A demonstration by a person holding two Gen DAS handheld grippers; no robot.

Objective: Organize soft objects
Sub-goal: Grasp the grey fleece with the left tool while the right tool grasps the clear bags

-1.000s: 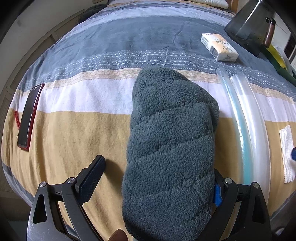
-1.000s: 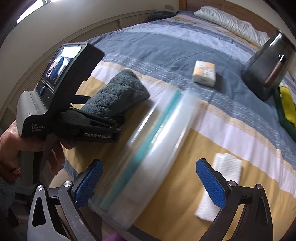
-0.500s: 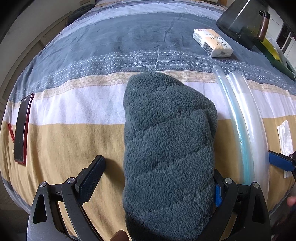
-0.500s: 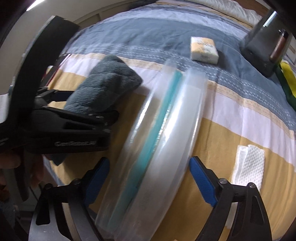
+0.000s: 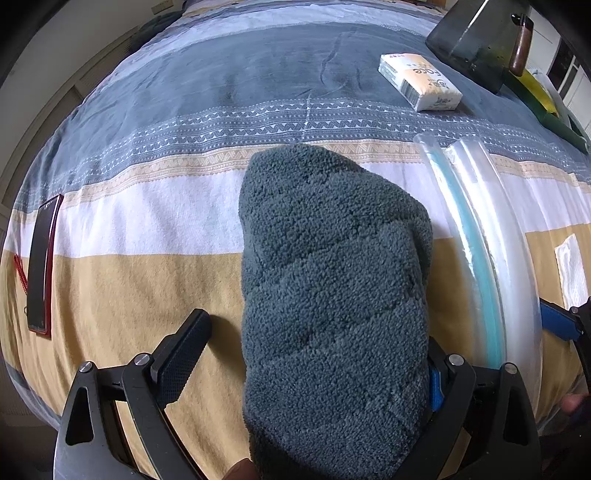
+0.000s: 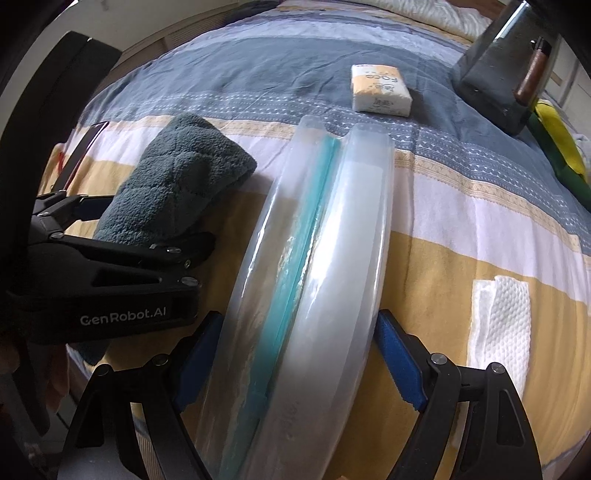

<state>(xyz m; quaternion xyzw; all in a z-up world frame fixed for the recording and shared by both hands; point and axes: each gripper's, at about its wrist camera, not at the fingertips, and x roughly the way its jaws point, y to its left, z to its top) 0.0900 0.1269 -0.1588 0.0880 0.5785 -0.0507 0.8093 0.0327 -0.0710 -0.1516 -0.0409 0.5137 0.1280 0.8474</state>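
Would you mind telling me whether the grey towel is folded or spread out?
Folded: the grey towel sits as a compact, layered bundle on the bed, not flat.

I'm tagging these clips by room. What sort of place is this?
Most likely a bedroom: everything lies on a wide bed with a striped blue, white and yellow bedspread. A white pillow sits at its far end, and a pack of facial tissues rests on the covers.

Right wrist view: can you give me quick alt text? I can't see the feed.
The right gripper straddles a clear zip bag with a teal seal, lying on a striped bedspread. To its left, the left gripper holds a rolled grey towel; a tissue pack and a white napkin lie nearby.
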